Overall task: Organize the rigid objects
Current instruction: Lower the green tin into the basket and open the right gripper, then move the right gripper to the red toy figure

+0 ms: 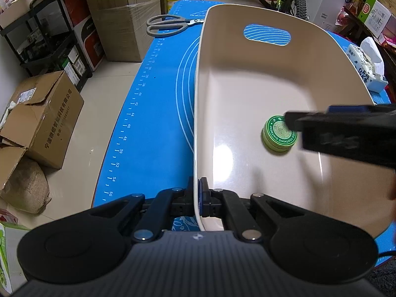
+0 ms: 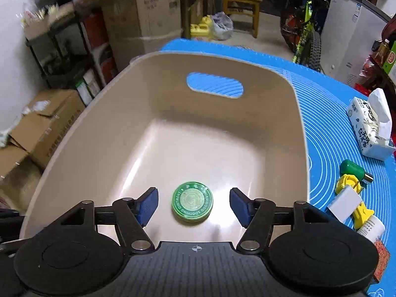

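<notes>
left wrist view: left tongs [image 1: 198,193] clamped tight on the near rim of the beige basin [image 1: 247,79], one pad outside the wall, one inside; basin sits on the blue mat [image 1: 148,113] covering the bench; green ointment tin [image 1: 278,135] lies flat on the basin floor, lid up, at about 2 o'clock from the left tongs; right tongs [image 1: 292,121] enter from 3 o'clock, blurred, tip over the tin's right edge, contact cannot be told here; grey-handled scissors [image 1: 168,24] on the mat at 11 o'clock, beyond the basin's far left corner; tissue pack [image 1: 366,66] at 2 o'clock outside the basin's right wall; cardboard boxes [image 1: 42,121] on the floor at 9 o'clock.

right wrist view: right tongs [image 2: 194,205] stand open, blue pads well apart either side of the tin [image 2: 192,204], neither pad touching it; nothing gripped; tin rests alone on the basin [image 2: 222,123] floor near the near wall; handle slot in the far wall at 12 o'clock; on the mat [image 2: 329,133] at 3 o'clock outside the basin: small green bottle [image 2: 351,169], yellow clip-like item [image 2: 349,182] just beside it, white card [image 2: 345,203], white tube [image 2: 371,227]; tissue pack [image 2: 368,128] at 2 o'clock.
</notes>
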{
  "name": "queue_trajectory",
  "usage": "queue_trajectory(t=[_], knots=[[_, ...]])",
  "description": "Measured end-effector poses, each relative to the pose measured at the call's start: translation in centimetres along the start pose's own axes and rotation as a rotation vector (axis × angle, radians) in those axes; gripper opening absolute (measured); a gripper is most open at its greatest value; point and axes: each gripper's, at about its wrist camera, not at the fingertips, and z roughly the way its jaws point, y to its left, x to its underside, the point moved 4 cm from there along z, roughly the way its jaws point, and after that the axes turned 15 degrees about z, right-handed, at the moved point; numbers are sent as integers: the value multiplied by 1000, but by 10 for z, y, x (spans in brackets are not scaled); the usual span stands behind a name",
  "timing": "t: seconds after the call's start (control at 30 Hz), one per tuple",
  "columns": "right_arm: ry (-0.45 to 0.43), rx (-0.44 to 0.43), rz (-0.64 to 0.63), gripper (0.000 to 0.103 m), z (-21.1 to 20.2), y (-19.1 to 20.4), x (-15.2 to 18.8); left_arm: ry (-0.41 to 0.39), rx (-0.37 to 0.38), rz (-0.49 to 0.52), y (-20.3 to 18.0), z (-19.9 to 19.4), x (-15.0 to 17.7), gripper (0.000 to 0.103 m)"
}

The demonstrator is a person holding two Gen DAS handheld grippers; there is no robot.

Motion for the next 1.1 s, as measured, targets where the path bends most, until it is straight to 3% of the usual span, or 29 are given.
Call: queue_trajectory(t=[0.23, 0.43, 0.77, 1.1], knots=[[-126, -32, 20, 74, -55, -27, -14, 0, 2, 0, 0, 0, 0, 4], [-216, 19, 39, 77, -87, -77, -11, 1, 1, 1, 0, 0, 0, 4], [-148, 116, 131, 77, -56, -152, 17, 2, 2, 0, 0, 1, 0, 4], [-18, 131, 70, 76, -8, -164, 45, 2, 2, 0, 0, 1, 0, 4]])
